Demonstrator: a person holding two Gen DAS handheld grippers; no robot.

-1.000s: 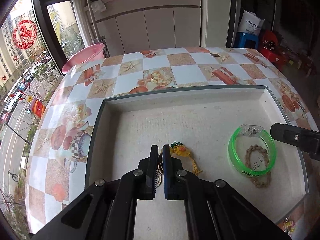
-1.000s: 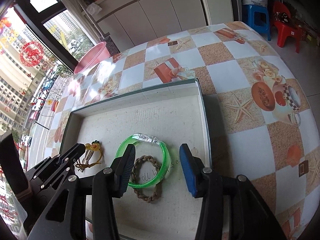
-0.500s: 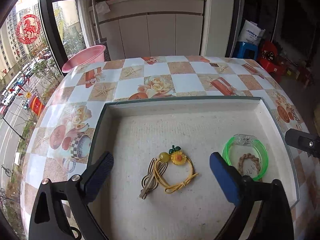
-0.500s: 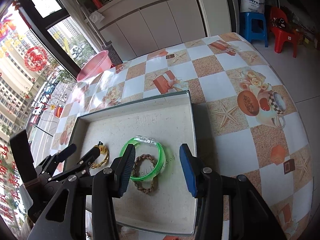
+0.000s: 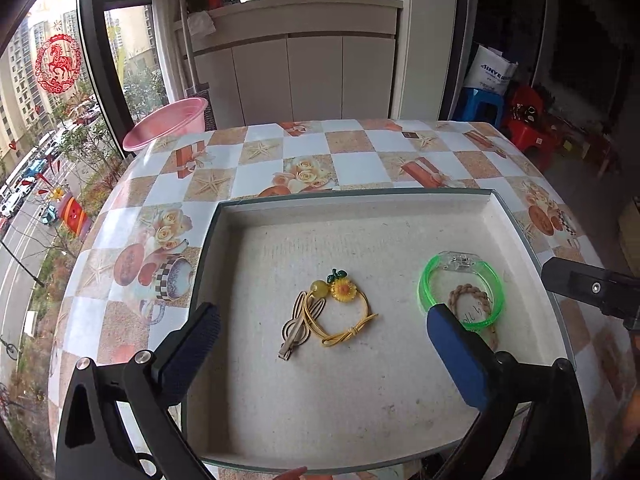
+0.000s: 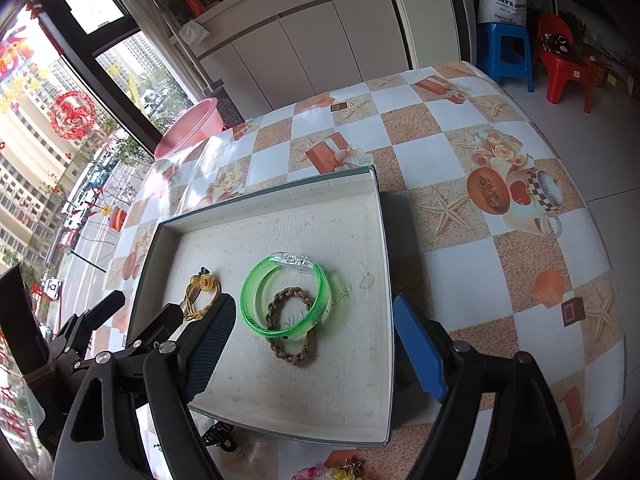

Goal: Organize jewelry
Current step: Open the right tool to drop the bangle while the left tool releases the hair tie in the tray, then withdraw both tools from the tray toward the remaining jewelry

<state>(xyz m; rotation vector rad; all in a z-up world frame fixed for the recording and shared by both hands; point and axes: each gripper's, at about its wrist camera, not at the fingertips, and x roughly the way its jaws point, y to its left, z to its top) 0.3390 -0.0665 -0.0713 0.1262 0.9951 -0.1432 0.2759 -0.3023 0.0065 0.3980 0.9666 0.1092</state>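
A shallow white tray (image 5: 360, 204) (image 6: 384, 240) sits on the checkered table. In it lie a gold hair clip (image 5: 296, 330), a yellow elastic band with a sunflower charm (image 5: 344, 312) (image 6: 202, 294), a green plastic bangle (image 5: 460, 292) (image 6: 286, 296) and a braided brown hair tie (image 5: 474, 300) (image 6: 292, 328). My left gripper (image 5: 320, 352) is open and empty, raised above the tray's near side. My right gripper (image 6: 312, 344) is open and empty, above the tray near the bangle; it shows at the right in the left wrist view (image 5: 592, 288).
A pink basin (image 5: 168, 128) (image 6: 190, 128) stands beyond the table's far left edge. More beaded jewelry (image 6: 328, 472) and a dark clip (image 6: 218, 436) lie on the table in front of the tray. Blue (image 6: 506, 52) and red (image 6: 564, 64) stools stand at right.
My left gripper opened, let go of the gold clip and yellow band in the tray, and pulled back and up. My right gripper opened wider and rose.
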